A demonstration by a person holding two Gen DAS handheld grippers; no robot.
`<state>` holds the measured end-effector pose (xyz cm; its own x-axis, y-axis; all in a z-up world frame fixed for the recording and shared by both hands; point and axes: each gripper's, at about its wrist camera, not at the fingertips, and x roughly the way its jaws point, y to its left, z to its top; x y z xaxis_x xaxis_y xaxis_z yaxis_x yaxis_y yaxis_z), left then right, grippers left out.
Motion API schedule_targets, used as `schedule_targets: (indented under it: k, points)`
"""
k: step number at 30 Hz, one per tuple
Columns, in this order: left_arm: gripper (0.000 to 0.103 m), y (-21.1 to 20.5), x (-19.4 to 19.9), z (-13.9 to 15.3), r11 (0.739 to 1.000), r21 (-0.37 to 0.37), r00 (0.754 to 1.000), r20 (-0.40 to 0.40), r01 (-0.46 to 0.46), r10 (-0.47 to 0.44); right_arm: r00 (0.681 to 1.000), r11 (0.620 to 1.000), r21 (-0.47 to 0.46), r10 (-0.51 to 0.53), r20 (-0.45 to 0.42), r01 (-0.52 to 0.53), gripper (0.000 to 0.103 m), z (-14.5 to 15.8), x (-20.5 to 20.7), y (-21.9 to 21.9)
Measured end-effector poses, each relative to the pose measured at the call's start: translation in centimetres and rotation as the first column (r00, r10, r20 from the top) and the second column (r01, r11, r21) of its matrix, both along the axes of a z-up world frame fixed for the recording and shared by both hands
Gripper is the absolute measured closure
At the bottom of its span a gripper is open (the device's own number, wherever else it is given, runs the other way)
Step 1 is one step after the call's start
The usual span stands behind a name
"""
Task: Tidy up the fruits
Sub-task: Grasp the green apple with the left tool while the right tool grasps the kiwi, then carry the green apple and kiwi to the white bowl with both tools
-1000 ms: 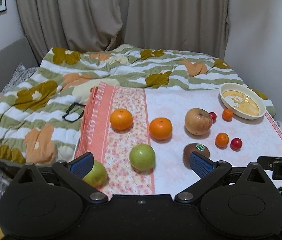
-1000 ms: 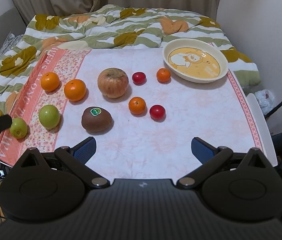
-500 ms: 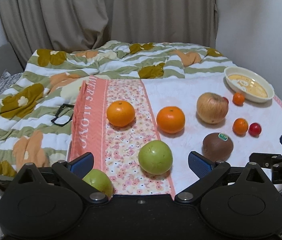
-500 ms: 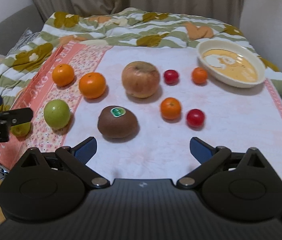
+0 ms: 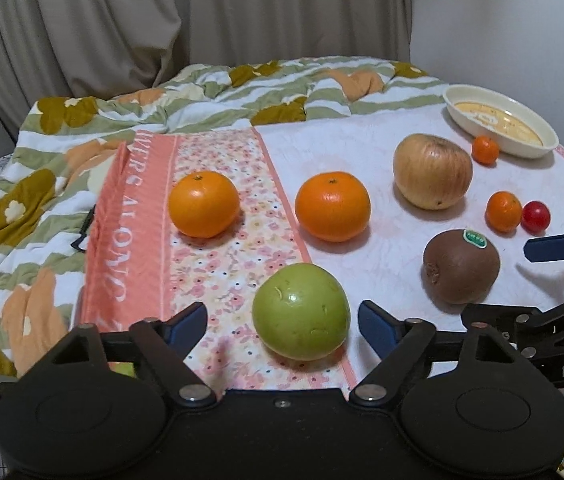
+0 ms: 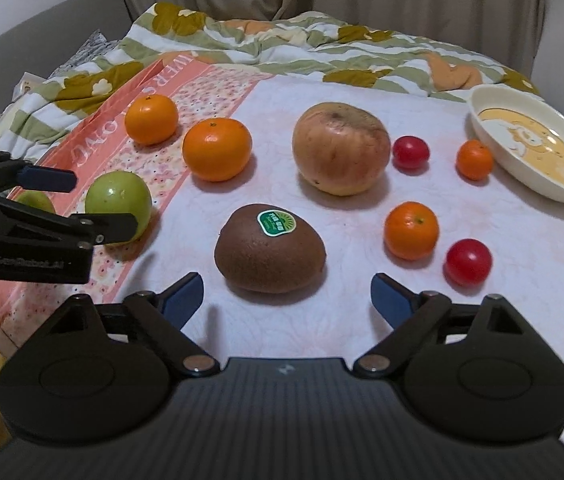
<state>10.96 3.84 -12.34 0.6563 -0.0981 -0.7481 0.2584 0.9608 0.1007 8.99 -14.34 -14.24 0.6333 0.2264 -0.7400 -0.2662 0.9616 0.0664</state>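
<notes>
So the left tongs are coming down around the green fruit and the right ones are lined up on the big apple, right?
Not quite. The right tongs are lined up on the brown kiwi with the green sticker, as the right wrist view shows; the big apple sits farther back. The left tongs do flank the green fruit, closing, not yet touching.

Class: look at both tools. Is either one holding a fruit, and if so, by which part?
Neither holds anything. The left tool is closing around the green apple without touching it; the right tool stands open before the kiwi.

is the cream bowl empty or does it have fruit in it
Empty: the bowl shows only its printed yellow base; the small orange sits outside it.
</notes>
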Motion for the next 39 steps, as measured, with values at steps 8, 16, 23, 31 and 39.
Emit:
schedule_targets:
  k: [8,16,23,31,39]
  points:
    - [0.041,-0.6,0.8,-1.1,1.0,-0.006,0.999,-0.03,0.016,-0.017,1.0,1.0,0.012,0.025,0.005,-0.025,0.007,-0.3,1.3,0.6]
    - [0.042,-0.5,0.6,-1.0,1.0,-0.021,0.999,-0.032,0.002,-0.003,0.999,0.999,0.001,0.053,0.008,-0.053,0.011,-0.6,1.7,1.2]
    - [0.042,-0.4,-0.3,-0.9,1.0,-0.013,0.999,-0.031,-0.01,0.01,0.999,0.999,-0.034,0.044,0.027,-0.043,0.021,-0.8,1.8,1.9]
    - [0.042,0.4,-1.4,-0.4,0.999,-0.027,0.999,-0.021,-0.039,0.038,0.998,1.0,-0.013,0.029,0.048,-0.028,0.022,-0.1,1.4,1.7]
    - [0.042,1.0,-2.9,1.7,0.997,-0.052,0.998,0.007,-0.061,0.061,0.998,1.0,0.001,0.021,0.06,-0.021,0.023,1.4,0.1,1.6]
